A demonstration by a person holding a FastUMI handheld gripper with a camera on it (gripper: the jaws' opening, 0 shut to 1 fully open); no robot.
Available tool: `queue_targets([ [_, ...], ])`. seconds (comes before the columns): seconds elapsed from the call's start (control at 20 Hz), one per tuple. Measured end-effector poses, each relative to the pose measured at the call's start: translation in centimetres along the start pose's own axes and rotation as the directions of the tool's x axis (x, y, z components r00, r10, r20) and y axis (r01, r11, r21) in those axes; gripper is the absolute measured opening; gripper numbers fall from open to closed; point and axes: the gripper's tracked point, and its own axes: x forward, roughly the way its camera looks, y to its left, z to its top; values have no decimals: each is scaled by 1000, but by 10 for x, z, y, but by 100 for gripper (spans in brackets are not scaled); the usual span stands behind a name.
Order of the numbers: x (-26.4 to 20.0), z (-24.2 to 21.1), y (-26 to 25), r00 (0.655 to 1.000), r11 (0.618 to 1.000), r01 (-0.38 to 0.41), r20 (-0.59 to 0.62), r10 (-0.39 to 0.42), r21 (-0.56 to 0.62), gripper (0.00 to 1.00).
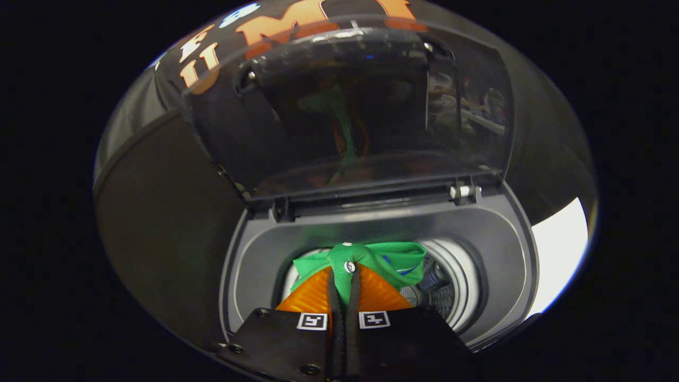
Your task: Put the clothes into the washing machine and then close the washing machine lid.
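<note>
Green garment [390,260] pinched by gripper [345,276] | over washing machine [498,254] drum | lid [350,106] up

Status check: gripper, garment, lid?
Hand-held gripper shut on green fabric garment, over the washer drum. Dark see-through lid up. Opening unobstructed.

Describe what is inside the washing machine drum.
A green garment, pinched by the hand-held gripper, hangs over the drum. The drum's perforated wall shows; its bottom is hidden.
</note>
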Motion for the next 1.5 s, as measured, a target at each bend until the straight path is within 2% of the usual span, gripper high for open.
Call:
queue_targets([
  [0.4, 39, -32, -25, 979, 996, 89, -183, -88, 1, 8],
  [0.65, 46, -39, -27, 967, 993, 121, -229, -115, 11, 11],
  [0.75, 44, -40, -27, 964, 993, 121, -238, -116, 7, 19],
  [1.0, 40, -39, -27, 968, 992, 127, -220, -124, 1, 100],
  [1.25, 20, -30, -23, 978, 992, 124, -167, -121, 6, 99],
  [1.5, -14, -4, -14, 992, 994, 109, -61, -109, -14, 99],
])
